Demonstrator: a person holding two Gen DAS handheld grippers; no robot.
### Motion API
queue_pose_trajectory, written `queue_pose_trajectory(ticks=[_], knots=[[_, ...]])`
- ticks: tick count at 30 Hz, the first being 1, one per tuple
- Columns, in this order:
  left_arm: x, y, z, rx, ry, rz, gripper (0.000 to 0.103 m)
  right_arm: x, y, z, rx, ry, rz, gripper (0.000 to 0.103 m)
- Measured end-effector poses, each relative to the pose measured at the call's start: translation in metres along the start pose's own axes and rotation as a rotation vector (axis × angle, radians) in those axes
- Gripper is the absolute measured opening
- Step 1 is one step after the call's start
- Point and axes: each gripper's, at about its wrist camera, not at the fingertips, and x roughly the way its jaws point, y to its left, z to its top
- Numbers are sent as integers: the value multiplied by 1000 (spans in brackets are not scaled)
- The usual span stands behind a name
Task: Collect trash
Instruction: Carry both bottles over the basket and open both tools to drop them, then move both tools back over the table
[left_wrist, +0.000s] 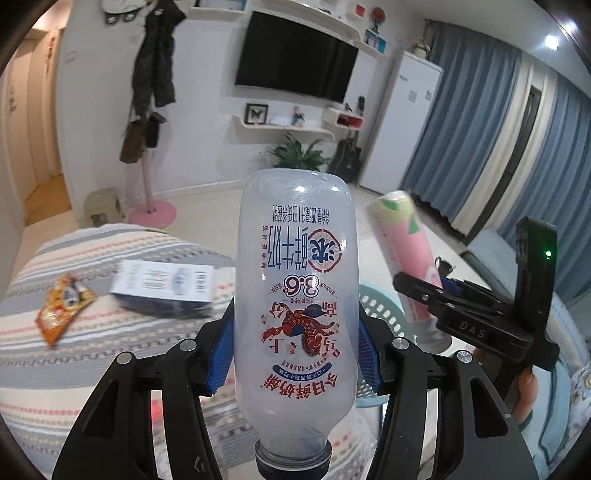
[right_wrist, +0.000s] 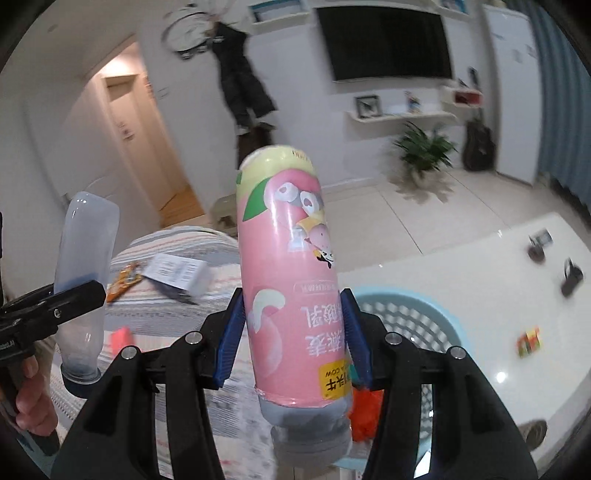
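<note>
My left gripper (left_wrist: 295, 332) is shut on a clear milk bottle (left_wrist: 295, 258) with red and blue print, its cap toward the camera and its base pointing away. The same milk bottle (right_wrist: 86, 266) shows at the left of the right wrist view. My right gripper (right_wrist: 291, 332) is shut on a pink yogurt bottle (right_wrist: 284, 258), also cap toward the camera. The pink bottle (left_wrist: 406, 251) appears at the right of the left wrist view. Both bottles hang in the air near a light blue perforated basket (right_wrist: 417, 317), which lies below them.
A striped cloth surface (left_wrist: 92, 332) carries an orange snack wrapper (left_wrist: 61, 306) and a white and dark box (left_wrist: 162, 291). A white table (right_wrist: 461, 288) holds small dark items and a colourful wrapper (right_wrist: 530, 341). Something orange-red (right_wrist: 364, 410) lies in the basket.
</note>
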Motion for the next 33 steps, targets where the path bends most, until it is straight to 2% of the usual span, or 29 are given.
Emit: queue_pose_trajectory(ticks=[2, 4, 9, 15, 19, 21, 24, 33], knots=[[19, -15, -7, 42, 12, 5, 54, 6, -20, -15, 33, 18, -35, 47], [49, -29, -24, 67, 69, -2, 54, 16, -36, -30, 69, 49, -50, 46], [100, -55, -50, 75, 175, -51, 54, 47, -72, -68, 154, 145, -107, 45], [131, -70, -59, 104, 217, -65, 54, 76, -87, -81, 186, 196, -140, 45], [139, -70, -59, 94, 231, -85, 56, 80, -86, -88, 192, 212, -129, 46], [136, -65, -57, 80, 217, -89, 67, 79, -85, -88, 204, 209, -134, 48], [130, -58, -58, 88, 200, -96, 68, 73, -86, -86, 220, 189, -106, 53], [103, -45, -65, 81, 164, -67, 68, 60, -73, -85, 215, 171, -93, 53]])
